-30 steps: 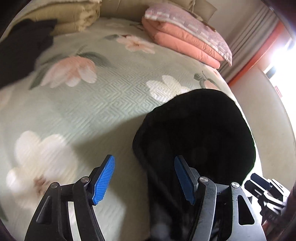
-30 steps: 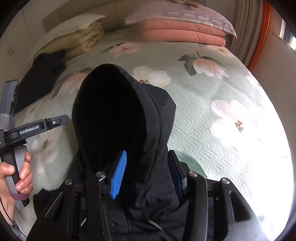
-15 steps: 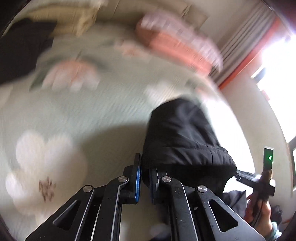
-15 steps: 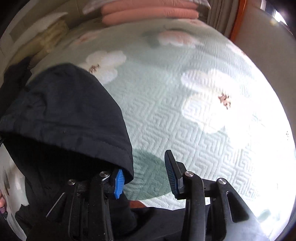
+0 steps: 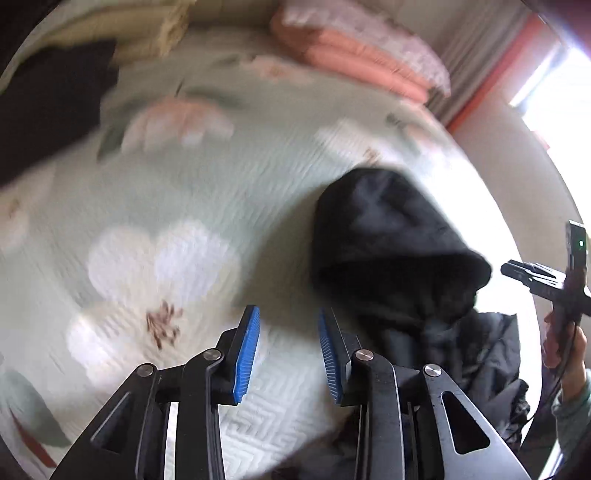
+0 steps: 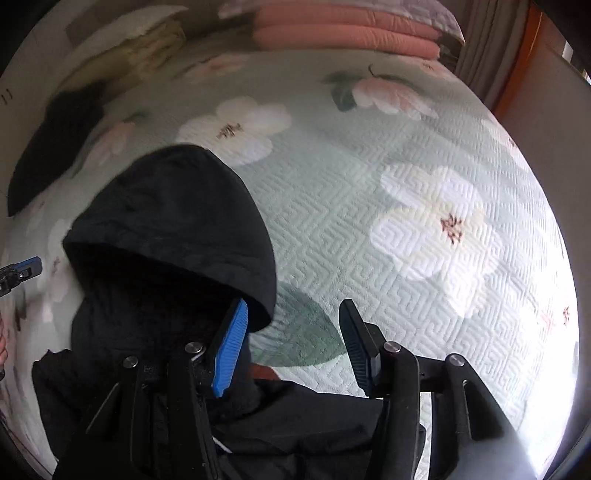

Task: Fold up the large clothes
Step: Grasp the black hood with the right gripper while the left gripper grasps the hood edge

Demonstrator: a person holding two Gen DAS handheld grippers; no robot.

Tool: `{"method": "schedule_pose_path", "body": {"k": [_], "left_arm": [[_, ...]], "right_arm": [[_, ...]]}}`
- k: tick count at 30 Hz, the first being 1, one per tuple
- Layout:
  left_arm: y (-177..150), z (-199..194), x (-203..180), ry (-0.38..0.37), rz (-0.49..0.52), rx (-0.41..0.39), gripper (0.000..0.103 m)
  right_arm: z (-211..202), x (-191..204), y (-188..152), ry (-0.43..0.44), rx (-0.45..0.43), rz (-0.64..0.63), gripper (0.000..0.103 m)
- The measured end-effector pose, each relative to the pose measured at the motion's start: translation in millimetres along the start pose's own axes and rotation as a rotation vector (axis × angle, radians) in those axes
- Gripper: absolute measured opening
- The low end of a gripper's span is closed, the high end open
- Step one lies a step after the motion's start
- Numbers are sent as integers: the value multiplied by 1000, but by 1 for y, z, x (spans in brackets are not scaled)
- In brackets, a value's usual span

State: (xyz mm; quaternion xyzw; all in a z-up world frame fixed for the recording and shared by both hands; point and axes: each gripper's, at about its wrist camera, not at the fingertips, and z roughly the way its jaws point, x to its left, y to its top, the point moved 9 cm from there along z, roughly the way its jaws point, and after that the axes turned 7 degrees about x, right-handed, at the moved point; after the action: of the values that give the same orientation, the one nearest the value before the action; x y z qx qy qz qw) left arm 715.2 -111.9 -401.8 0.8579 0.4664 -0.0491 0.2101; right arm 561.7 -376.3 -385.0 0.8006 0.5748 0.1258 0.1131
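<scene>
Both fingers apart, empty: left gripper [image 5: 286, 349] & right gripper [image 6: 293, 345] beside black hooded jacket [image 6: 173, 236].

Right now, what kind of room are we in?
Most likely a bedroom: a bed with a floral quilt, folded pink bedding stacked at its head, and curtains beside it. A black hooded jacket lies on the quilt.

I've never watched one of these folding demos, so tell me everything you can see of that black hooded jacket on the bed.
The black hooded jacket lies on the pale green floral bedspread, hood pointing up the bed, its opening a dark hollow. The fabric looks matte and soft, rumpled below the hood, with a smoother shell panel nearest the camera. Both the left gripper and right gripper are open, gripping nothing; the right gripper's blue pad sits at the hood's rim.
</scene>
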Motion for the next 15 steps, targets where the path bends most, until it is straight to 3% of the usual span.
{"method": "schedule_pose_path", "body": {"k": [4,6,8,11,13,15], "left_arm": [[42,-8,-48,-88,32,-73,45],[54,11,-70,-116,60,-34,45],[60,41,-82,-96,87,16,45],[43,92,-76,-95,62,146,45],[30,123,-63,-97,15,208,38],[27,131,-57,-140,-15,179,38]], "right_arm": [[-22,40,44,54,-75,-43,55],[-6,59,60,64,-36,-56,55],[28,82,68,142,50,-85,55],[86,94,59,98,167,-129,55],[124,95,44,91,236,-144,55],[138,93,39,105,201,-134,55]]}}
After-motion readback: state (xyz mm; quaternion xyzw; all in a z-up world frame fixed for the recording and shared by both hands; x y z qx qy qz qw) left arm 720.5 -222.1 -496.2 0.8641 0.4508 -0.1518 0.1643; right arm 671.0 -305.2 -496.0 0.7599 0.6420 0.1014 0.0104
